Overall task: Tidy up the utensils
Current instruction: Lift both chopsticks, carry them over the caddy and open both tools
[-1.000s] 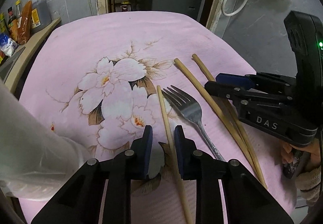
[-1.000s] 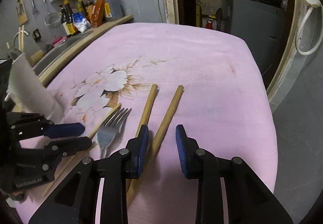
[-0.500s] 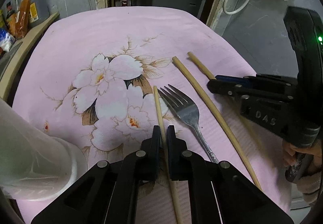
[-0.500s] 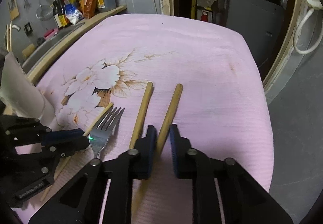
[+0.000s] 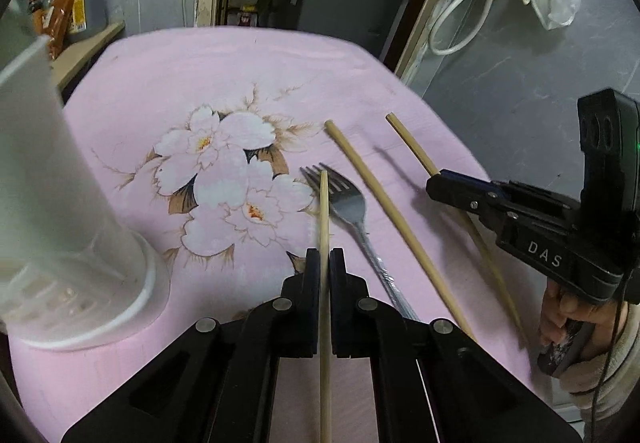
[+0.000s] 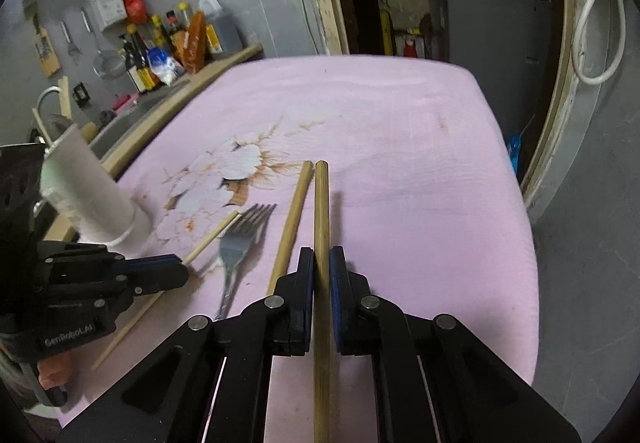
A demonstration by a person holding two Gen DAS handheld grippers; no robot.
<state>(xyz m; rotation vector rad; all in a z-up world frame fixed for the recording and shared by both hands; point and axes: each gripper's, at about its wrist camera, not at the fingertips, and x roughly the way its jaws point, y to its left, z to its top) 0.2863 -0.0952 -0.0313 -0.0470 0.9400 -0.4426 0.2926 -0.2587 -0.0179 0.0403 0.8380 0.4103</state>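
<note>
Both grippers are clamped on a chopstick each: the left gripper [image 5: 324,257] has its jaws closed tight on a thin chopstick [image 5: 324,211], whose tip now crosses over the tines of the fork [image 5: 352,205], and the right gripper [image 6: 321,257] has its jaws pressed onto a thicker chopstick [image 6: 321,203], whose shadow on the pink cloth [image 6: 380,131] suggests it is off the surface. The jaws of both have just been closing, each with its stick between them. Taking the white holder [image 5: 52,203] as the landmark, the thin chopstick is the nearest utensil to it, the fork lies just beyond that, a third chopstick [image 5: 384,199] lies flat on the far side of the fork, and the right gripper's stick is farthest away. The step in hand looks like carrying the sticks to the holder and dropping them in. To do it well, lift the thin stick clear of the fork before swinging toward the holder, so the tines are not dragged along. Each stick is held partway along its length, so keep the grip firm and tip it gradually upright over the holder's mouth. Bring the left one in first, since it is closer; the right should wait well away from the holder so that the two do not crowd each other. Release only once the lower end is inside the rim.
</note>
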